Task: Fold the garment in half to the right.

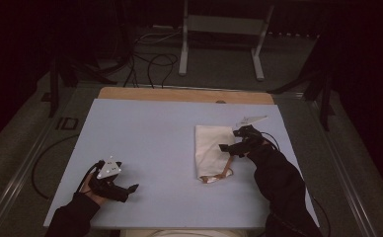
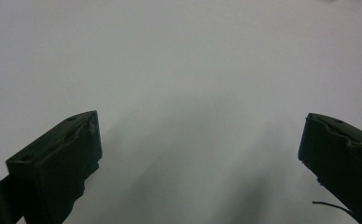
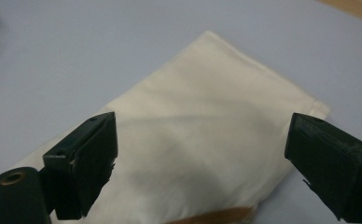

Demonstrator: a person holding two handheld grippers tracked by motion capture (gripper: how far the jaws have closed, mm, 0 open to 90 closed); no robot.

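Right gripper [image 3: 198, 154], jaws wide, hovers over the folded cream cloth bag [image 3: 202, 140]; left gripper [image 2: 200, 154], jaws wide, near the counter's [image 1: 155, 138] front-left corner.

The bag [image 3: 193, 140] looks like soft, matt cream cloth, faintly creased, with a tan strap [image 1: 219, 175]; the desk [image 1: 145, 148] has a smooth, matt pale blue top with bare wood at its far edge; the right gripper's fingers [image 3: 83, 163] are matt black plastic, roughly edged.

Cream cloth [image 3: 202, 140] with brown strap [image 1: 222, 173]; pale blue table [image 1: 150, 143]; black tongs [image 3: 200, 163]
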